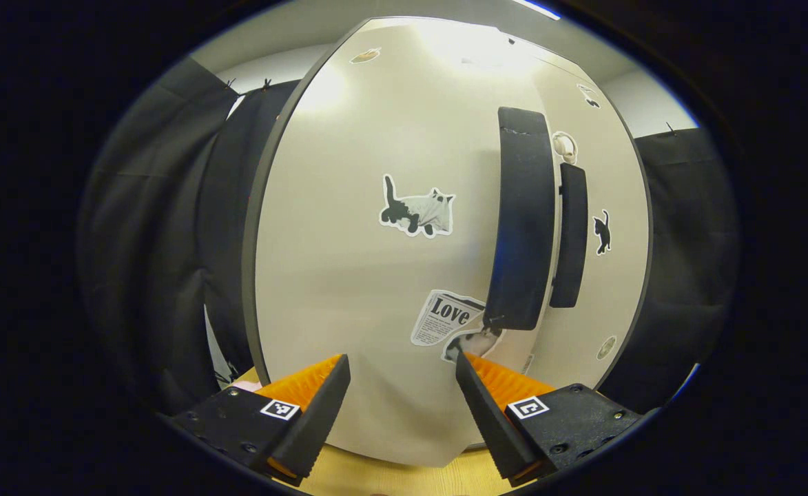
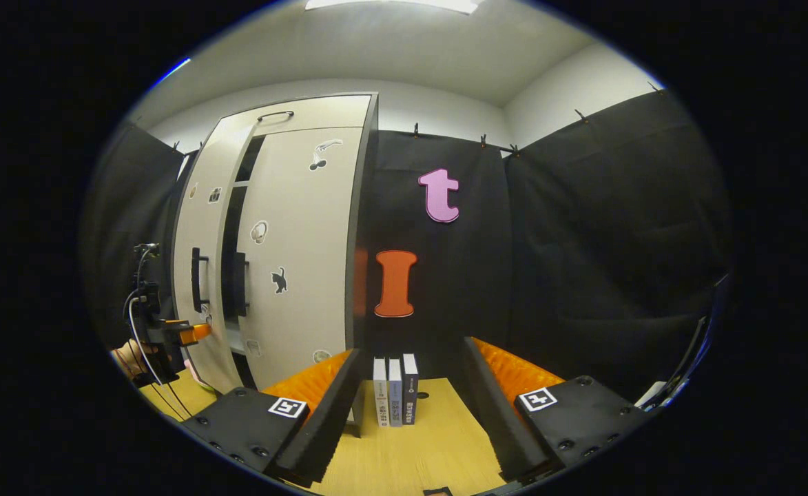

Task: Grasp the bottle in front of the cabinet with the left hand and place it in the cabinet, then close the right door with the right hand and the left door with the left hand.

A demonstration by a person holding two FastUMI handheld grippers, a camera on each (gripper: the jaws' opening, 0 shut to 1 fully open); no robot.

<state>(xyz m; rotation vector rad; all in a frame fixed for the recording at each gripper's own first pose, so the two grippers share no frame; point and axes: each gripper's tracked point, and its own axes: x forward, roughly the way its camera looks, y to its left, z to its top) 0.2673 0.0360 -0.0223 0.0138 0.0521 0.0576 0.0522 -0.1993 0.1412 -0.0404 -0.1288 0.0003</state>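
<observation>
Wood table (image 2: 410, 448) holds a cabinet (image 2: 293, 241). Left gripper (image 1: 402, 365) is wide open at the left door (image 1: 376, 241), holding nothing. Right gripper (image 2: 409, 362) gapes empty near three books (image 2: 395, 389).

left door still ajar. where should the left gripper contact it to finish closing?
Not a pinch: push flat on the left door panel beside its dark vertical handle, the edge farthest from the hinge. Come head-on from the front; the left gripper faces it open. The right gripper view shows a gap between the doors.
</observation>
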